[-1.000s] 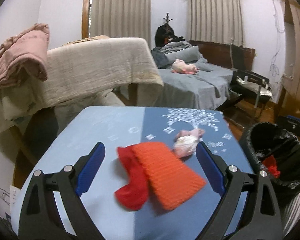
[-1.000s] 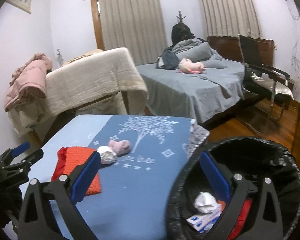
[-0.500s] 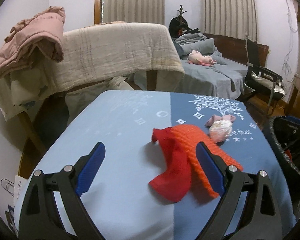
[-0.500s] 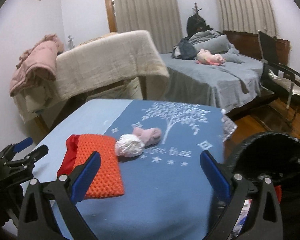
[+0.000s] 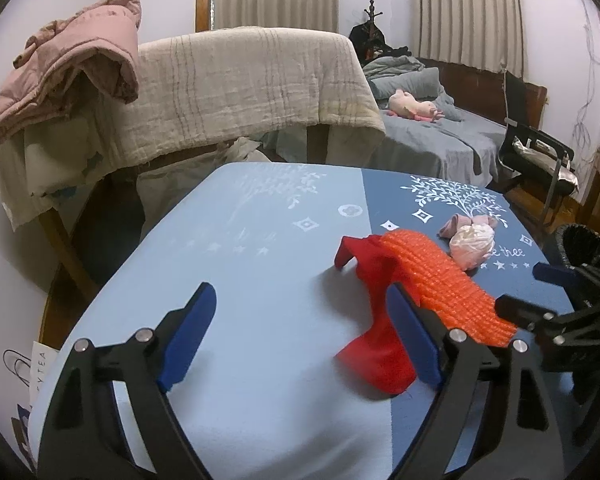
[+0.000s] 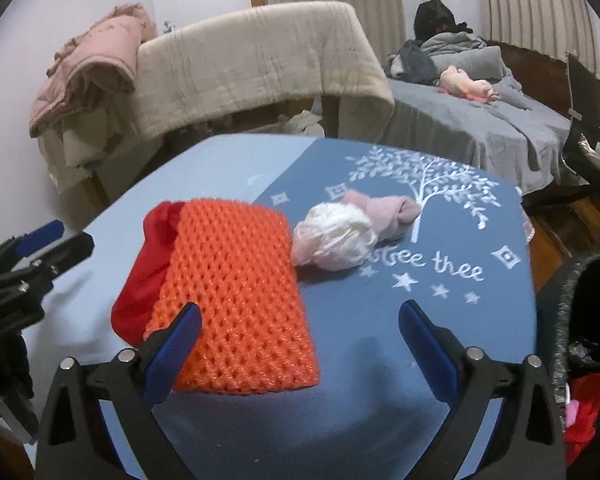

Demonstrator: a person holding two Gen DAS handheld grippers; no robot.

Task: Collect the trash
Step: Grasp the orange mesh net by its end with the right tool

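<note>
An orange knitted mesh piece (image 6: 240,292) lies over a red cloth (image 6: 148,272) on the blue table (image 6: 380,360). Just beyond it sit a crumpled white-pink wad (image 6: 332,240) and a rolled pink sock (image 6: 384,210). My right gripper (image 6: 300,340) is open and empty, low over the table, its left finger above the orange piece's near edge. My left gripper (image 5: 300,332) is open and empty, left of the pile; its right finger overlaps the red cloth (image 5: 380,340). The orange piece (image 5: 440,280) and wad (image 5: 472,244) show there too.
A black-lined trash bin (image 6: 580,320) stands at the table's right edge with red trash inside; it also shows in the left wrist view (image 5: 584,248). Behind the table are a blanket-draped frame (image 5: 252,88), a bed (image 5: 440,132) and a chair (image 5: 540,152).
The right gripper swung left from over the bin to over the table, closing on the orange piece. The left gripper shifted left, so the pile now sits to its right.
</note>
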